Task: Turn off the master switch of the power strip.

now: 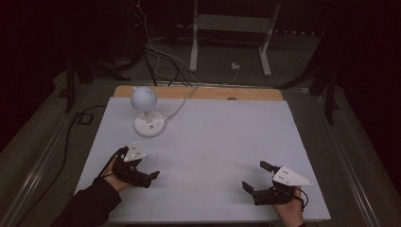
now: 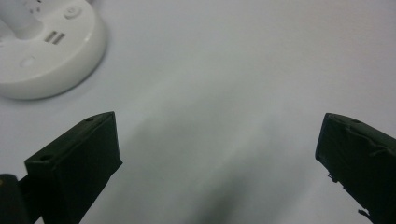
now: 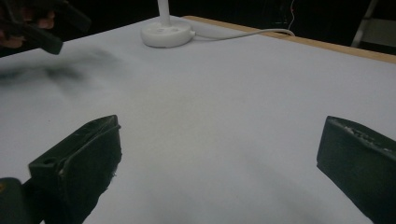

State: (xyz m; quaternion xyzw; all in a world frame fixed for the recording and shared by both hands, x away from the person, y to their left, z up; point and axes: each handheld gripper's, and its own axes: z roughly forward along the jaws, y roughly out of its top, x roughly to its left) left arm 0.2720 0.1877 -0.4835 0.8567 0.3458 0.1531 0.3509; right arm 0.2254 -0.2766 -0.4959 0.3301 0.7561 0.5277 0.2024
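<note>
1. Only object on the tabletop (image 1: pixel 213 142): a small white lamp (image 1: pixel 144 101) with a round head on a short stem, standing upright on a disc base (image 1: pixel 148 126) with sockets and a button on its top face. It sits far-left on the grey sheet; its white cord (image 1: pixel 182 106) runs off toward the far wooden edge.
2. Left hand-held gripper (image 1: pixel 152 176): near-left, jaws spread wide apart, nothing between them. In the left gripper view the jaws frame bare sheet, and the lamp's base (image 2: pixel 42 56) sits in the upper-left corner, so the lamp lies ahead and off to that camera's left.
3. Right hand-held gripper (image 1: pixel 254 176): near-right, jaws also wide apart and empty. In the right gripper view the base (image 3: pixel 166 33) is far off across the sheet, with the other hand-held gripper (image 3: pixel 39 32) at upper left.
4. Key relation: the lamp is straight beyond the left hand-held gripper, near it; it is well apart from the right one, diagonally across the tabletop. The left hand is clearly nearer.
5. Lamp's long axis is vertical (the stem); the base is flat and round, with no preferred approach side.
6. Judgement: a reach for the lamp falls to the left hand, moving forward, away from the person, with a slight turn to centre the base or stem between the jaws
</note>
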